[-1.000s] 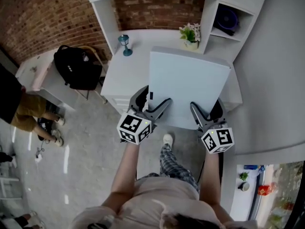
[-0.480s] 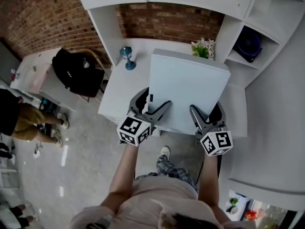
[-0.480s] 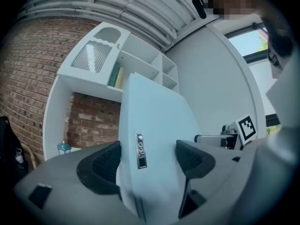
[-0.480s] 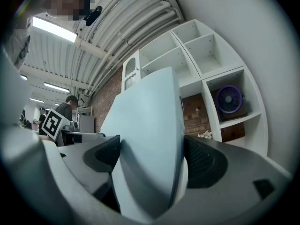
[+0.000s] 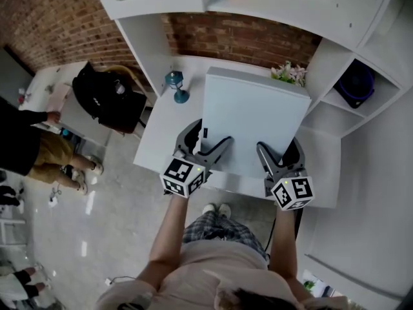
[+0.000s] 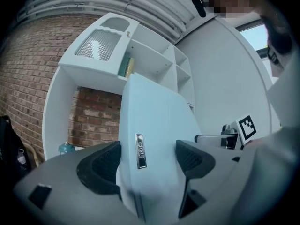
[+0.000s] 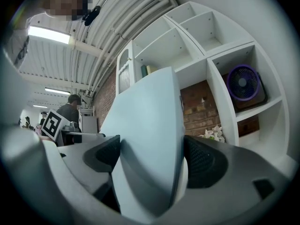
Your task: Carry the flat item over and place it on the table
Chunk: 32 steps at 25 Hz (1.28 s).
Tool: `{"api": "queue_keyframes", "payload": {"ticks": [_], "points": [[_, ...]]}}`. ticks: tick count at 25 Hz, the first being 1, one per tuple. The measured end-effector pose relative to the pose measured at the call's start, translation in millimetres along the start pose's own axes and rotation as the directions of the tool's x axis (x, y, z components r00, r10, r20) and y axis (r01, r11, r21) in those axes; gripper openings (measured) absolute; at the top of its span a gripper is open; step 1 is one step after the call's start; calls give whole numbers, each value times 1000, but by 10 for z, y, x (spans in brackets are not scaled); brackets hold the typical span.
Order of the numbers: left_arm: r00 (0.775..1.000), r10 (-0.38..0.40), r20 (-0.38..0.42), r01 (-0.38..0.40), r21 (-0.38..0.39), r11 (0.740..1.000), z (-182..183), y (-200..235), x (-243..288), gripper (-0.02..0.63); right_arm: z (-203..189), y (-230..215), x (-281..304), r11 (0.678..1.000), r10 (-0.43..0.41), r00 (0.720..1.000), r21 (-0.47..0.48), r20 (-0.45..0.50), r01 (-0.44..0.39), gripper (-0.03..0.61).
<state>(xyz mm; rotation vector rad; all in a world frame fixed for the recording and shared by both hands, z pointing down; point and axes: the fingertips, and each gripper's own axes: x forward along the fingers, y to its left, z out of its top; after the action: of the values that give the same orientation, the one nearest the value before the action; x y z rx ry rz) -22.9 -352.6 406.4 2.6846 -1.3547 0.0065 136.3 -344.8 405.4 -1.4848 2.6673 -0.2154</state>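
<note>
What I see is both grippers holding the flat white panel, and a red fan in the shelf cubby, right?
Not quite: the fan is purple, not red, as the right gripper view shows. The left gripper and right gripper do both hold the flat white panel.

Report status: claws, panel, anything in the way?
Left claw and right claw both shut on panel. Panel held over table. Lantern to its left, flowers by its far right corner.

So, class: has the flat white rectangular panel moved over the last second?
Yes. The flat white rectangular panel has advanced over the white table, its far edge now beyond the teal lamp.
</note>
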Motion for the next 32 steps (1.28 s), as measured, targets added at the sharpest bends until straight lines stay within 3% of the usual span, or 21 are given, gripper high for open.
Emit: {"api": "queue_keyframes", "payload": {"ticks": [13, 19, 26, 32], "points": [[998, -9, -65, 5, -54, 999, -230, 375, 399, 362, -233, -264, 446, 999, -30, 997, 40, -70, 33, 433], [991, -16, -130, 5, -85, 996, -468, 560, 638, 362, -519, -458, 657, 991, -45, 988, 114, -148, 63, 433], [976, -14, -216, -19, -150, 989, -891, 697, 762, 362, -971, -591, 774, 975, -46, 961, 199, -271, 103, 431], [951, -13, -310, -61, -230, 971, -1344, 792, 847, 362, -1390, -707, 856, 960, -30, 920, 244, -392, 135, 433]]}}
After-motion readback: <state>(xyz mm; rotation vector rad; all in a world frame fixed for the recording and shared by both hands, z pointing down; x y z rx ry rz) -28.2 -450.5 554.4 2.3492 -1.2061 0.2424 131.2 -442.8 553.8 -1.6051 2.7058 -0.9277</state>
